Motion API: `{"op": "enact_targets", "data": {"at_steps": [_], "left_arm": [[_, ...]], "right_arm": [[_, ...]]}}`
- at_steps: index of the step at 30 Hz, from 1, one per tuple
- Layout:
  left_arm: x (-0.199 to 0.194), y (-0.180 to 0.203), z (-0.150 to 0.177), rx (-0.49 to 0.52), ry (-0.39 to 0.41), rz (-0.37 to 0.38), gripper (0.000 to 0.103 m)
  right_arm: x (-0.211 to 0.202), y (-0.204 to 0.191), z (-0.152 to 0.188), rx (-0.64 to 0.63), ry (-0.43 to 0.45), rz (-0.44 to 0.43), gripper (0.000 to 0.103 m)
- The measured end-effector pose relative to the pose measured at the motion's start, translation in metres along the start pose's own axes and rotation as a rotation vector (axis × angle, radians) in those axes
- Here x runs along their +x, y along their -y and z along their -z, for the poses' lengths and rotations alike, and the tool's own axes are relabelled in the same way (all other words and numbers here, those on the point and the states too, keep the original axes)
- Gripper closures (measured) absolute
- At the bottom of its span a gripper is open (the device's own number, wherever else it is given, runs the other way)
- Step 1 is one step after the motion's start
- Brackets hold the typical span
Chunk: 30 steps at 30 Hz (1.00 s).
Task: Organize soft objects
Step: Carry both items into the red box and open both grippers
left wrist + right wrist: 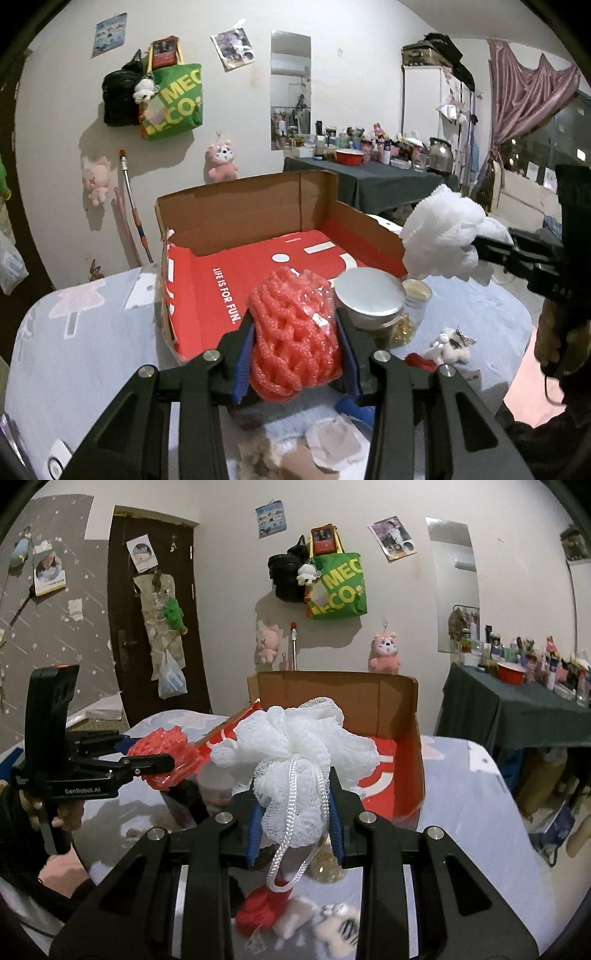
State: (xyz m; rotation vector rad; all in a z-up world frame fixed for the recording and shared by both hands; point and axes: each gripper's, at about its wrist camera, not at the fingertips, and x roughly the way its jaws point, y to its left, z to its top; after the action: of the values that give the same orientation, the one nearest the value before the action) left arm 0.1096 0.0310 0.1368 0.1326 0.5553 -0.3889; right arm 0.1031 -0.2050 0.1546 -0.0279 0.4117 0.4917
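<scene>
Table (85, 332) covered by pale blue cloth printed with pink tree shapes. Open cardboard box (258, 206) with red inside set on it, flaps raised. Round tin with grey lid (369, 295) placed just beside box's near corner; glass jar (415, 295) touching or nearly touching tin. Small white plush toy (448, 345) laid on cloth beside red fluffy thing (421, 361). Clear plastic scrap (334, 439) and brown clump (258, 456) seen at near edge, blurred.
</scene>
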Motion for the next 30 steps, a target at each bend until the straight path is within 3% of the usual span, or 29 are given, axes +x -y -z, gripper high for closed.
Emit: {"op": "enact_targets", "data": {"at_steps": [10, 20, 30], "left_arm": [[0.041, -0.030, -0.045, 0.059, -0.095, 0.018, 0.061], [0.127, -0.053, -0.085, 0.116, -0.217, 0.007, 0.061], [0.224, -0.077, -0.092, 0.079, -0.331, -0.050, 0.059]], "right_arm": [[0.048, 0.020, -0.039, -0.098, -0.102, 0.006, 0.076], [0.162, 0.055, -0.079, -0.099, -0.277, 0.021, 0.075], [0.277, 0.079, -0.079, -0.064, -0.430, 0.102, 0.075]]}}
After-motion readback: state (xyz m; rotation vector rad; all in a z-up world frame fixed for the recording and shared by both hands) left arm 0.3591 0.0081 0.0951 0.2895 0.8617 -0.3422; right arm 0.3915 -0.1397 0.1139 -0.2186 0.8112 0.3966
